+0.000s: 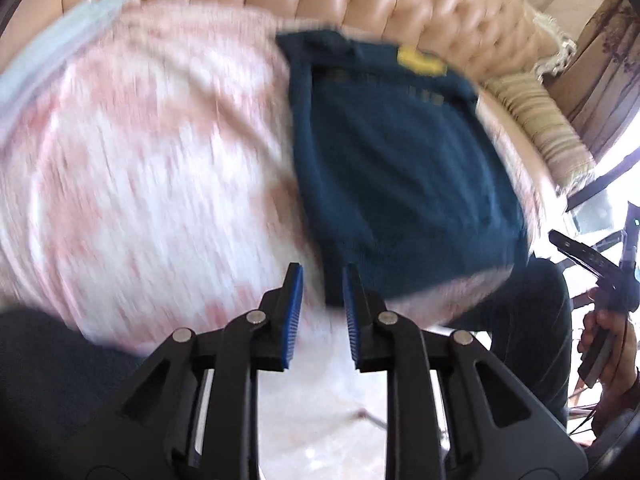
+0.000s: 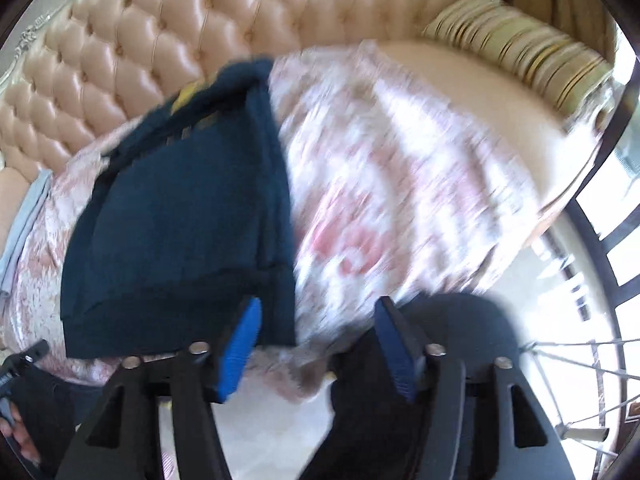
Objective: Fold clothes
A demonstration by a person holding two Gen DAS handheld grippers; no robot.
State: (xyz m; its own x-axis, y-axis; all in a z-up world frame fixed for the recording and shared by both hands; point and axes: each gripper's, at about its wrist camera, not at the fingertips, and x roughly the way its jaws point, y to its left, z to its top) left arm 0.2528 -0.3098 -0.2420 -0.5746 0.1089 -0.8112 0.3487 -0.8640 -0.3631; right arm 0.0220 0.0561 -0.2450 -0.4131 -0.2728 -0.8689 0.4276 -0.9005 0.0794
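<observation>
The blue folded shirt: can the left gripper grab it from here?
Probably yes. The left gripper is open just short of the blue folded shirt's near edge, and nothing blocks the way.

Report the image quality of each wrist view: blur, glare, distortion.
Left wrist view: motion blur smears the pink patterned blanket and dark blue garment; the left gripper stays sharp; window glare at the right edge. Right wrist view: similar smear, blown-out windows at right, fisheye bending of the tufted sofa back.

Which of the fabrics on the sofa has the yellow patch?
The folded navy garment bears the yellow patch near its far edge. The pink-and-white cover beneath it and the light blue cloth show none.
</observation>
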